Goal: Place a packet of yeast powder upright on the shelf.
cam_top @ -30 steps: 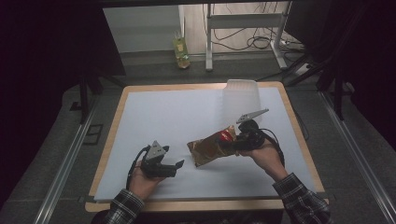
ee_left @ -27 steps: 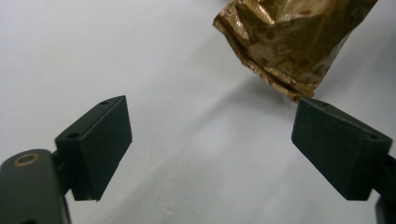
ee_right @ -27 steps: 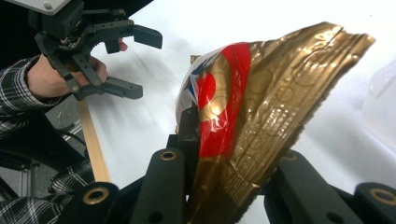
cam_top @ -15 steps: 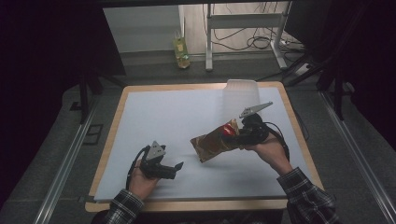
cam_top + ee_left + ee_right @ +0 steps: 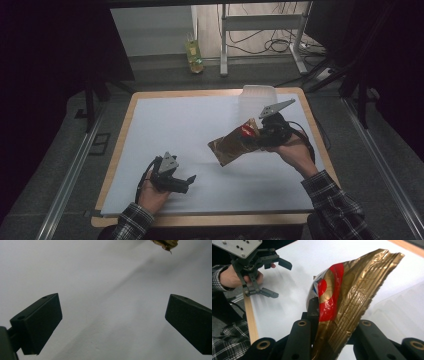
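A crinkled gold snack bag with a red patch hangs tilted above the white table sheet, right of centre. My right gripper is shut on its upper end. In the right gripper view the bag rises between the black jaws, which are pinched on its lower edge. My left gripper rests low near the front left of the sheet, held by a hand and pointing right. Its jaws stand wide open with nothing between them. A corner of the bag shows far ahead of them.
A clear plastic container stands at the back of the table, just behind the right gripper, and appears again beside the bag. The wooden table rim frames the sheet. A bottle stands on the floor beyond the table.
The right gripper has carried the bag a little higher and farther back toward the clear container. The left gripper has stayed in place, open.
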Action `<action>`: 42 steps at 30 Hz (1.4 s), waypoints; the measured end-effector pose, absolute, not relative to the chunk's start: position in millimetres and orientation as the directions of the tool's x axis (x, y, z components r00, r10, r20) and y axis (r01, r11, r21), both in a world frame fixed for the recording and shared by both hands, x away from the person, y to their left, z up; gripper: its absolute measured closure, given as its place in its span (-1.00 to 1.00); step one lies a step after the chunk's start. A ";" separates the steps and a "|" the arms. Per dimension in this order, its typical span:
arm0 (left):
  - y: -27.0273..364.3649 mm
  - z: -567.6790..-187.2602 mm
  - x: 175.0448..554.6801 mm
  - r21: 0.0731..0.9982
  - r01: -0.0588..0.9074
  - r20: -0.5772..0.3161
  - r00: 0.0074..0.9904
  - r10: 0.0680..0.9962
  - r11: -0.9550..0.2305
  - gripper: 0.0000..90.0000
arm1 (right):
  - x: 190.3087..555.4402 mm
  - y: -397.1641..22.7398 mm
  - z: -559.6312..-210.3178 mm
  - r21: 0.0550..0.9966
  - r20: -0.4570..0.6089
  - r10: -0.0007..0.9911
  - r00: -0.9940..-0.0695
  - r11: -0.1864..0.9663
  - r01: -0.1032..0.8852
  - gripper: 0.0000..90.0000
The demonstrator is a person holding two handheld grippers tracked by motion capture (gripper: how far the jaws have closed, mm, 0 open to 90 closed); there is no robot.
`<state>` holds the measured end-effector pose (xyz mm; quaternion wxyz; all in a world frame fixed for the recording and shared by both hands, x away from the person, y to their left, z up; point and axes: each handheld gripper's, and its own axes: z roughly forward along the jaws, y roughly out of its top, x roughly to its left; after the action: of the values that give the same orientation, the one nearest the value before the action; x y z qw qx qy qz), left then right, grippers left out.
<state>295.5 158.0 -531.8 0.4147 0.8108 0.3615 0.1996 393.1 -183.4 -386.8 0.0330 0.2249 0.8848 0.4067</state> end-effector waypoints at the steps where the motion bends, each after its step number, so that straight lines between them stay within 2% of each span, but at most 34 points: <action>1: 158.0 -532.0 295.6 0.816 0.422 0.024 0.659 0.752 -0.396 -0.98 | 394.4 -183.7 -385.2 0.735 0.117 0.423 -0.899 0.572 0.365 0.66; 19: 156.7 -533.6 295.9 0.810 0.410 0.040 0.674 0.737 -0.419 -0.98 | 419.4 -191.4 -341.8 0.743 0.022 0.386 -0.922 0.611 0.273 0.66; 32: 158.6 -534.2 296.1 0.822 0.397 0.045 0.669 0.742 -0.408 -1.00 | 444.6 -200.7 -309.9 0.726 -0.118 0.390 -0.913 0.661 0.188 0.66; 42: 158.2 -534.8 296.6 0.816 0.404 0.041 0.673 0.739 -0.413 -1.00 | 461.7 -209.6 -302.6 0.693 -0.177 0.411 -0.894 0.697 0.184 0.66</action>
<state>296.6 158.2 -534.8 0.4134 0.8157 0.3502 0.2027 461.7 -209.6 -302.6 0.1613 0.1640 0.9070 0.3528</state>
